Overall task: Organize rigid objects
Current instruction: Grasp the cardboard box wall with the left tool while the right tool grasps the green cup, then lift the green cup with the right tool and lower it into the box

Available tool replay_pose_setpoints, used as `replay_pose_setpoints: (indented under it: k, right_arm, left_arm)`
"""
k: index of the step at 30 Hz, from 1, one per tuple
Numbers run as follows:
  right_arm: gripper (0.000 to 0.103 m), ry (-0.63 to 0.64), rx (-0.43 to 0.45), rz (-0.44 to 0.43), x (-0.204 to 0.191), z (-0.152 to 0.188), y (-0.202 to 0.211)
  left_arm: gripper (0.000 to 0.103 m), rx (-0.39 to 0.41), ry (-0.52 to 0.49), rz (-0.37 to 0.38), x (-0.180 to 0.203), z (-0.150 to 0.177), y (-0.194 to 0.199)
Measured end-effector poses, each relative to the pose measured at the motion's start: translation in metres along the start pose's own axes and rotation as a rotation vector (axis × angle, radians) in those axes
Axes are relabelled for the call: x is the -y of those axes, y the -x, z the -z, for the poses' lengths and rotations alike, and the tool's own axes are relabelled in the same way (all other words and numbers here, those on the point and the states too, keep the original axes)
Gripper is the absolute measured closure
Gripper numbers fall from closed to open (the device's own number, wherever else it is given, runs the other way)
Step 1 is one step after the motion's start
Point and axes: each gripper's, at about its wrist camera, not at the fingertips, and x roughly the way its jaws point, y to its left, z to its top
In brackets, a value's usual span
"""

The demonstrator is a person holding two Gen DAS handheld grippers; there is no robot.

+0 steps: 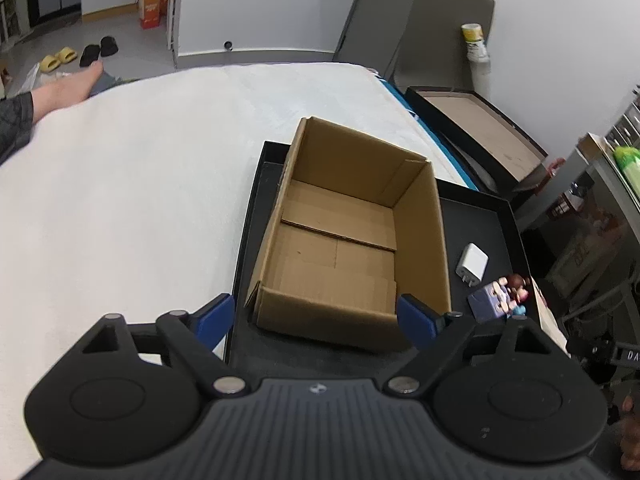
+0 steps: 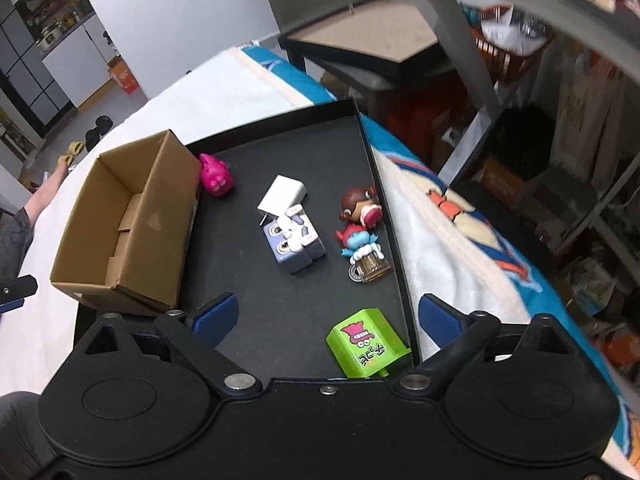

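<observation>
Both claws [image 1: 316,320] [image 2: 328,318] gape empty over black tray [image 2: 280,300] on white bed [image 1: 120,180].

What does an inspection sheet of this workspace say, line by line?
Surface: black tray on a white bed cover.
Job's things: cardboard box empty on the tray; pink toy, white charger, blue-grey block figure, two small figurines, green box loose beside it.
Clutter: nothing seen.
Grippers: left tongs open near the box; right tongs open above the tray.
Cables: nothing seen.
Surroundings: shelves, slippers on the floor.
</observation>
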Motion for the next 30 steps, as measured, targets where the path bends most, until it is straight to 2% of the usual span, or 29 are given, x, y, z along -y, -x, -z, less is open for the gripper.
replay_pose_setpoints:
  k: [2, 7, 9, 10, 12, 16, 17, 20, 24, 30]
  right_arm:
    - [0.009, -0.022, -0.025, -0.010, 0.004, -0.002, -0.009]
    - [0.014, -0.038, -0.083, 0.036, 0.009, -0.007, -0.032]
    - [0.014, -0.026, -0.100, 0.049, 0.008, -0.007, -0.038]
    - [0.014, -0.018, -0.111, 0.055, 0.008, -0.007, -0.041]
    - [0.019, -0.008, -0.134, 0.063, 0.007, -0.007, -0.047]
    - [0.030, 0.016, -0.177, 0.078, 0.004, -0.002, -0.055]
    - [0.034, 0.026, -0.188, 0.085, 0.002, -0.001, -0.057]
    - [0.041, 0.029, -0.226, 0.100, 0.004, 0.002, -0.065]
    - [0.042, 0.042, -0.263, 0.122, 0.003, 0.006, -0.073]
    - [0.049, 0.101, -0.309, 0.183, -0.006, 0.013, -0.084]
  left_arm:
    - [0.018, -0.002, 0.018, 0.003, -0.002, -0.003, -0.008]
    - [0.020, 0.014, 0.073, -0.012, -0.008, -0.010, -0.022]
    - [0.032, 0.022, 0.102, -0.016, -0.012, -0.012, -0.026]
    - [0.033, 0.022, 0.122, -0.016, -0.014, -0.013, -0.029]
    - [0.043, 0.022, 0.158, -0.012, -0.019, -0.013, -0.035]
    - [0.046, 0.017, 0.200, -0.014, -0.025, -0.013, -0.046]
    - [0.052, 0.017, 0.213, -0.008, -0.027, -0.013, -0.048]
    - [0.058, 0.038, 0.242, -0.004, -0.032, -0.009, -0.051]
    - [0.067, 0.042, 0.297, 0.009, -0.041, -0.005, -0.058]
    - [0.073, 0.054, 0.365, 0.084, -0.057, 0.004, -0.067]
